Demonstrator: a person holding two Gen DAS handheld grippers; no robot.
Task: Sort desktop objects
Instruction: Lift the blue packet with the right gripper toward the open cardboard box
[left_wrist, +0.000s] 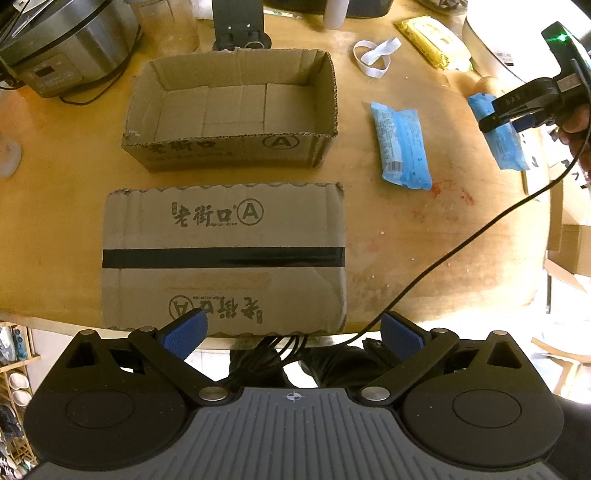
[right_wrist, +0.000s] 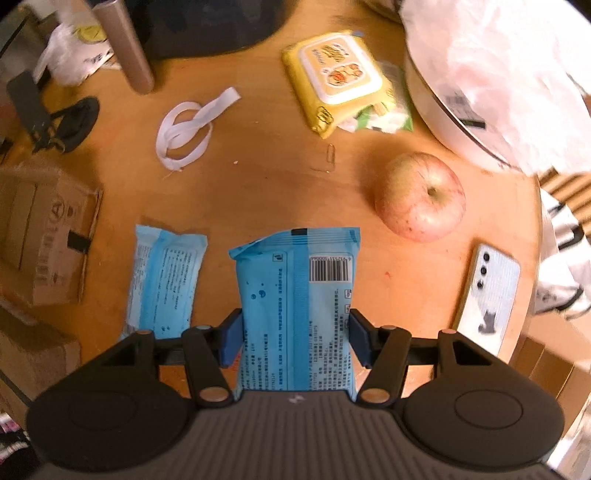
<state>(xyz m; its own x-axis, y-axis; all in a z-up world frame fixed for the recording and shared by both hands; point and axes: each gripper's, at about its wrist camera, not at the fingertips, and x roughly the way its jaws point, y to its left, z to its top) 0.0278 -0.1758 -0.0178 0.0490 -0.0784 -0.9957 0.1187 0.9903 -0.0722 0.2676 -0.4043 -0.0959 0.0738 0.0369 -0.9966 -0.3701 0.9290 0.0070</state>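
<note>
Gripping a blue plastic wipes packet (right_wrist: 295, 306) between its jaws, the right gripper (right_wrist: 293, 338) hovers near a second blue packet (right_wrist: 164, 280) on the wooden table (right_wrist: 266, 184); the left gripper (left_wrist: 293, 336) gapes wide near the open cardboard box (left_wrist: 232, 110).

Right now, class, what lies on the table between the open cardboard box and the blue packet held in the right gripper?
A second blue packet lies flat between the open cardboard box and the held blue packet in the right gripper; both wrist views show it.
</note>
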